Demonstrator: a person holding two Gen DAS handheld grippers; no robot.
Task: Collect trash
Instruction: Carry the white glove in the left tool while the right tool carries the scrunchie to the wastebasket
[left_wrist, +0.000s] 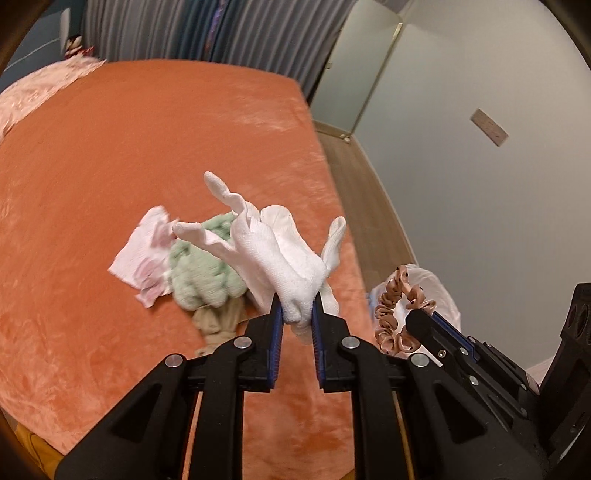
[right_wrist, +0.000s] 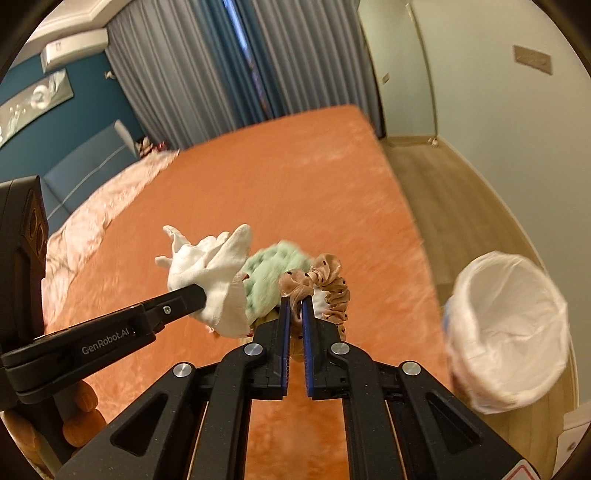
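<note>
My left gripper (left_wrist: 296, 309) is shut on a white knitted glove (left_wrist: 284, 251), which hangs lifted above the orange bed (left_wrist: 147, 147). From the right wrist view the same glove (right_wrist: 210, 269) shows in the left gripper's black jaws. My right gripper (right_wrist: 294, 304) is shut on a tan dotted scrunchie (right_wrist: 325, 284), held up over the bed; the scrunchie (left_wrist: 391, 310) also shows at the right in the left wrist view. A fluffy green item (left_wrist: 199, 273) and a pink-and-white cloth (left_wrist: 144, 258) lie on the bed below.
A bin lined with a white bag (right_wrist: 509, 332) stands on the wooden floor (right_wrist: 461, 206) right of the bed. Grey curtains (right_wrist: 207, 74) hang behind the bed, and a pale pink cover (right_wrist: 96, 221) lies at its left. A beige item (left_wrist: 218, 321) lies under the green one.
</note>
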